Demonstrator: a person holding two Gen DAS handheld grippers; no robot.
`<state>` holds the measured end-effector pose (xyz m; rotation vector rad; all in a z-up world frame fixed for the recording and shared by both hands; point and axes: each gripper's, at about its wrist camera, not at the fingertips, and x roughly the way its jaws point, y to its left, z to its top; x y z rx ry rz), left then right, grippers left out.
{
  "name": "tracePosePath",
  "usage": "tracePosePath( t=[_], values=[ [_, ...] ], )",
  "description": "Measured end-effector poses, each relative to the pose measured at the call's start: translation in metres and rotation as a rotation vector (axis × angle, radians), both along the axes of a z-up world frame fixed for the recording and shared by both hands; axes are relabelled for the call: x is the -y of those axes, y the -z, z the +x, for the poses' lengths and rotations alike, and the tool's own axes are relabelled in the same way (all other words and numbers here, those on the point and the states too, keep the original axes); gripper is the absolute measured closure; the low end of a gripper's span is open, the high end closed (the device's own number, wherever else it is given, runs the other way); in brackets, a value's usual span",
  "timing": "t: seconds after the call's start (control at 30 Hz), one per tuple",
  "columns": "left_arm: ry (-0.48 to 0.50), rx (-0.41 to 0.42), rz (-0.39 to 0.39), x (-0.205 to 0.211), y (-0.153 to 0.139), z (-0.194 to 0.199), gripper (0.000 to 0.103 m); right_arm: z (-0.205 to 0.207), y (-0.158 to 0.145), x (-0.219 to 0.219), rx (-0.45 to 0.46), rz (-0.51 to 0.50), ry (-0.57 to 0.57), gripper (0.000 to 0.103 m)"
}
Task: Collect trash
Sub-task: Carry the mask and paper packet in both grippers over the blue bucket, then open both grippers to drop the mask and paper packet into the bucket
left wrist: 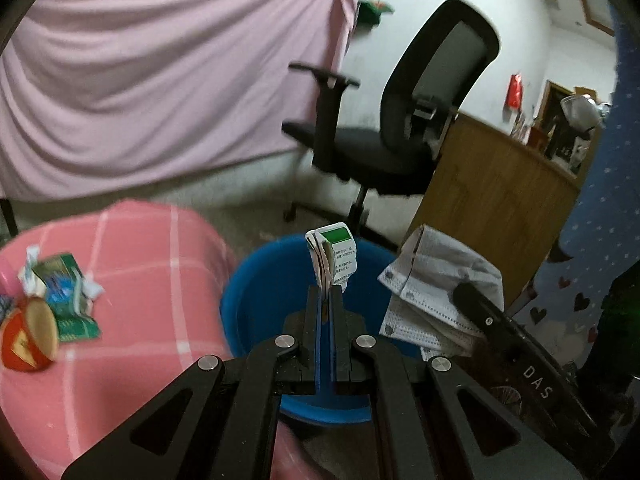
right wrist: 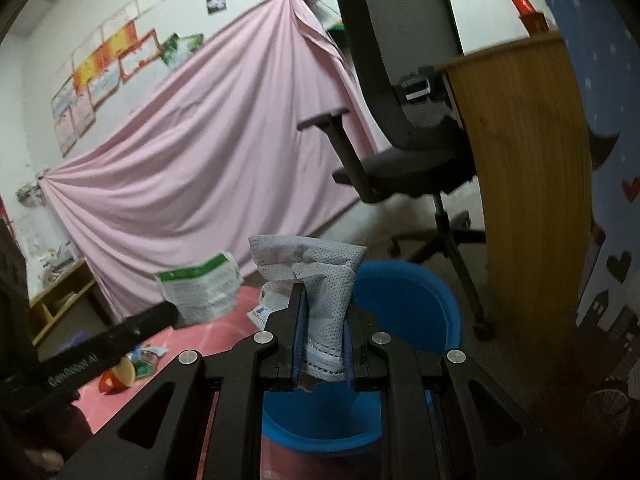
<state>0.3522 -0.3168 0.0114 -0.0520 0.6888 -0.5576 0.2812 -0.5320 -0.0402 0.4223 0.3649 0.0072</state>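
My left gripper (left wrist: 326, 294) is shut on a folded green-and-white paper packet (left wrist: 334, 258) and holds it above the blue bucket (left wrist: 256, 304). My right gripper (right wrist: 322, 304) is shut on a crumpled white face mask (right wrist: 316, 276) and holds it over the same blue bucket (right wrist: 408, 300). In the left wrist view the mask (left wrist: 436, 292) and the right gripper's finger (left wrist: 500, 328) hang at the bucket's right. In the right wrist view the packet (right wrist: 200, 292) shows to the left. More trash lies on the pink checked cloth (left wrist: 132, 280): a green carton (left wrist: 64, 292) and a red-and-yellow wrapper (left wrist: 28, 340).
A black office chair (left wrist: 400, 112) stands behind the bucket beside a wooden desk (left wrist: 496, 196). A pink sheet (left wrist: 160, 72) hangs on the back wall. A blue patterned wall (right wrist: 616, 200) is at the right.
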Motion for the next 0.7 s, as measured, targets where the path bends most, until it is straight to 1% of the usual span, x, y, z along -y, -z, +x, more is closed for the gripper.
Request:
tracePosePath(
  t=[0.1, 0.33, 0.37, 0.53, 0.6, 0.63, 0.7],
  values=[
    [0.009, -0.048, 0.007, 0.005, 0.006, 0.011, 0.102, 0.006, 0.009, 0.002, -0.039, 0.021, -0.007, 0.089],
    [0.018, -0.098, 0.043, 0.011, 0.016, 0.019, 0.101, 0.015, 0.019, 0.003, -0.093, 0.042, -0.007, 0.088],
    [0.012, -0.101, 0.049, 0.011, 0.017, 0.019, 0.098, 0.016, 0.019, 0.003, -0.100, 0.043, -0.008, 0.087],
    [-0.008, -0.154, 0.038, 0.001, 0.022, 0.018, 0.096, 0.022, 0.022, 0.001, -0.131, 0.047, -0.016, 0.084],
    [-0.018, -0.165, 0.033, -0.004, 0.021, 0.019, 0.091, 0.023, 0.023, 0.002, -0.140, 0.051, -0.018, 0.079],
    [-0.024, -0.165, 0.027, -0.008, 0.020, 0.018, 0.088, 0.024, 0.023, 0.002, -0.140, 0.053, -0.019, 0.072],
    [-0.043, -0.155, 0.008, -0.016, 0.016, 0.016, 0.075, 0.024, 0.023, 0.002, -0.142, 0.054, -0.019, 0.070]
  ],
)
